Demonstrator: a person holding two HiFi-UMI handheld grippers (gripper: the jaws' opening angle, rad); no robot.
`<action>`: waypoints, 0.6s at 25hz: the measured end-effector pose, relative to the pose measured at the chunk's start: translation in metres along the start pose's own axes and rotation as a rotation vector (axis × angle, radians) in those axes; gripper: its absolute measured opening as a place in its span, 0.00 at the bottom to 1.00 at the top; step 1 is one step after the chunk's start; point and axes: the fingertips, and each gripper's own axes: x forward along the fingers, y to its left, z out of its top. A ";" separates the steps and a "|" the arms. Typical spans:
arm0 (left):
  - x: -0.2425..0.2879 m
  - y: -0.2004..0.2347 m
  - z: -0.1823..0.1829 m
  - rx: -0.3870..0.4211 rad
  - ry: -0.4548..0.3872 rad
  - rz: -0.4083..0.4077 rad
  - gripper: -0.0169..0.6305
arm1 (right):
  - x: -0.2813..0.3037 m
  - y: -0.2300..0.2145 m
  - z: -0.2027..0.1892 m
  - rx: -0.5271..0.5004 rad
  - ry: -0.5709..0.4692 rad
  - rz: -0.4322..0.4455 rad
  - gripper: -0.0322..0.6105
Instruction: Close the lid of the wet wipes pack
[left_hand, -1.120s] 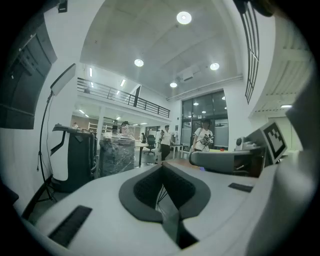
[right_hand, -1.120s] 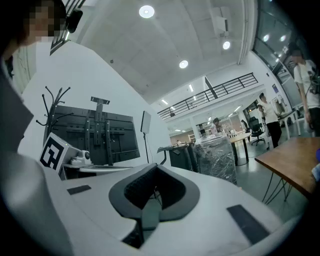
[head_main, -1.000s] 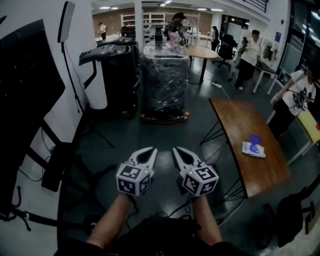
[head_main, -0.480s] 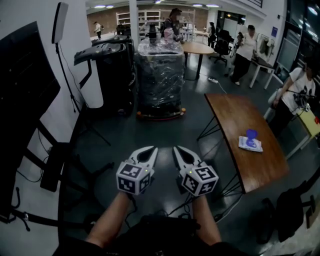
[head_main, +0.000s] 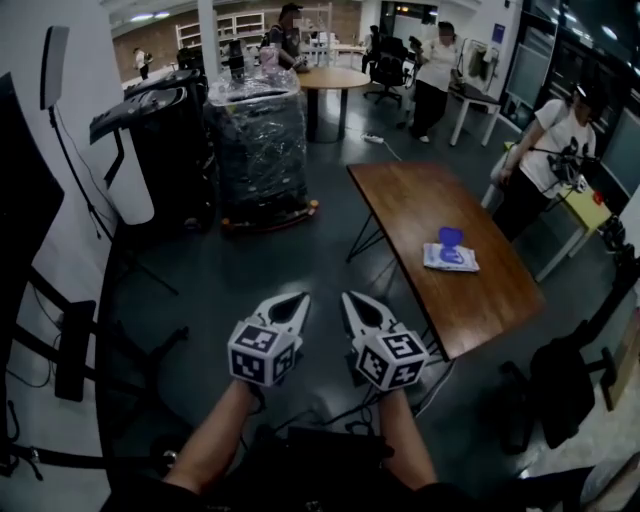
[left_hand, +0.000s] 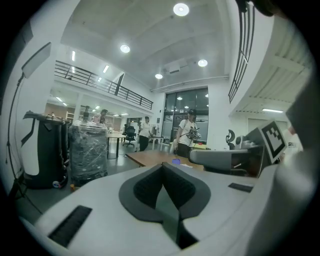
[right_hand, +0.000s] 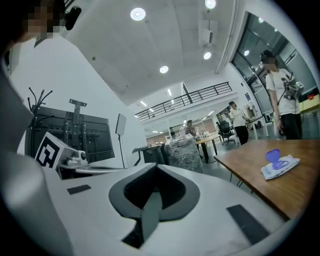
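White soft-film wet wipes pack (head_main: 452, 259) lies on the brown wooden table (head_main: 420, 200), blue flip lid (head_main: 450, 237) raised. Left gripper (head_main: 297, 299) and right gripper (head_main: 348, 298) are well apart from it, jaws together, empty. Pack is probably light, pliable and prone to sliding: pin the body, press the stiff lid

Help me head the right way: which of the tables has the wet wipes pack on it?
The near rectangular brown table: the wet wipes pack lies on it, blue lid raised. The round table stands farther back.

Two claws (head_main: 298, 299) (head_main: 351, 299), one wet wipes pack (head_main: 450, 256)
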 end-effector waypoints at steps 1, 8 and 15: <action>0.009 -0.012 0.000 0.004 0.004 -0.023 0.04 | -0.009 -0.011 0.000 -0.003 0.002 -0.023 0.06; 0.066 -0.084 -0.017 0.035 0.067 -0.184 0.04 | -0.065 -0.083 -0.008 0.032 -0.005 -0.186 0.06; 0.120 -0.136 -0.015 0.065 0.086 -0.321 0.04 | -0.107 -0.143 0.000 0.051 -0.041 -0.333 0.06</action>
